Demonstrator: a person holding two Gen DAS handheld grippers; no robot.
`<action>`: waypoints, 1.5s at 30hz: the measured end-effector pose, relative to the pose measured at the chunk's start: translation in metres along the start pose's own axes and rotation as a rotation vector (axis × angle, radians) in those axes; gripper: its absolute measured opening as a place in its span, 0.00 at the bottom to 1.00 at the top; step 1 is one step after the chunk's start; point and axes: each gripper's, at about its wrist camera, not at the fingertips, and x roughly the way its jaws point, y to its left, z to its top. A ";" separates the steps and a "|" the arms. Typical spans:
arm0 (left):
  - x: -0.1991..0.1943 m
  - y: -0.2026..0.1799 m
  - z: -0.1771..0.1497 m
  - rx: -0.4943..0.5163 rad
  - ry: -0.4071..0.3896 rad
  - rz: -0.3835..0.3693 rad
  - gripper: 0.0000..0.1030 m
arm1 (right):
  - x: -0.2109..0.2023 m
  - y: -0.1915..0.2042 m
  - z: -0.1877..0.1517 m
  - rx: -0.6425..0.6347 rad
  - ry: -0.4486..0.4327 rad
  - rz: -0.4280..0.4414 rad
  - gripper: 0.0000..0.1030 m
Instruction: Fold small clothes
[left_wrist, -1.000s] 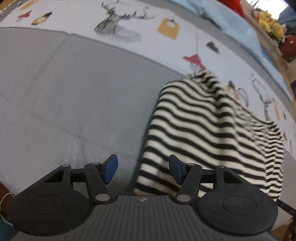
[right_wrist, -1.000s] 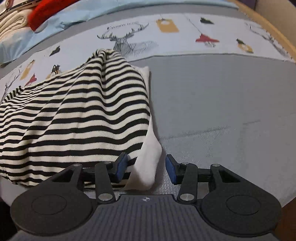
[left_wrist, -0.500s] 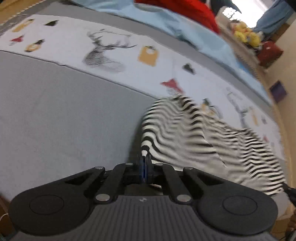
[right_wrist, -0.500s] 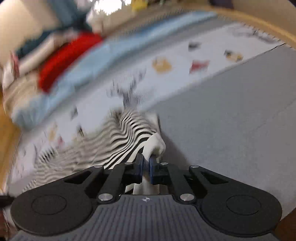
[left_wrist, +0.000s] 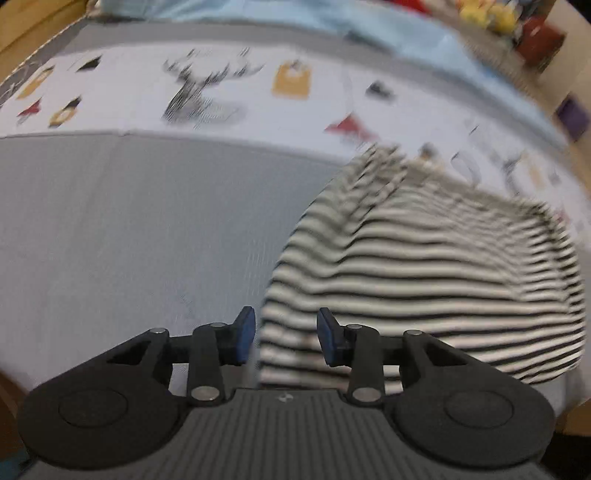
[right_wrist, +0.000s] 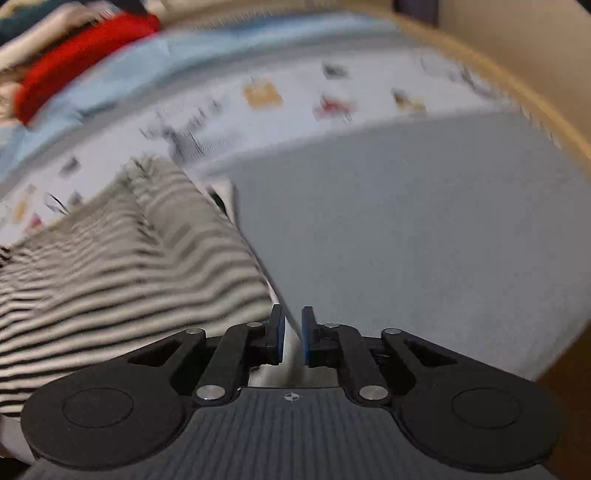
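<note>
A black-and-white striped knit garment (left_wrist: 424, 273) lies on a grey mat (left_wrist: 129, 240); both views are motion-blurred. In the left wrist view my left gripper (left_wrist: 286, 338) is open, its blue pads astride the garment's near left edge. In the right wrist view the same garment (right_wrist: 122, 273) lies to the left. My right gripper (right_wrist: 293, 338) has a narrow gap between its pads, and the garment's white edge (right_wrist: 291, 354) runs through that gap. I cannot tell whether the pads still pinch it.
Beyond the mat lies a white sheet printed with deer and small figures (left_wrist: 207, 92). A light blue blanket (right_wrist: 155, 62) and a red cloth (right_wrist: 74, 55) lie farther back. A wooden edge (right_wrist: 517, 96) runs along the right.
Both grippers were shut on the garment's near edge half a second ago. The left one has opened and let go. The right one's pads have parted slightly. The garment has dropped lower onto the mat.
</note>
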 end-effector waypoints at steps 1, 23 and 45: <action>0.001 -0.004 0.002 0.003 -0.018 -0.024 0.39 | -0.004 0.002 0.001 -0.013 -0.022 0.037 0.11; 0.091 -0.078 0.062 0.068 -0.080 -0.040 0.06 | 0.043 0.040 0.002 -0.260 0.141 0.086 0.17; 0.096 -0.069 0.095 -0.062 -0.127 -0.091 0.27 | 0.088 0.084 0.055 -0.309 -0.075 0.040 0.35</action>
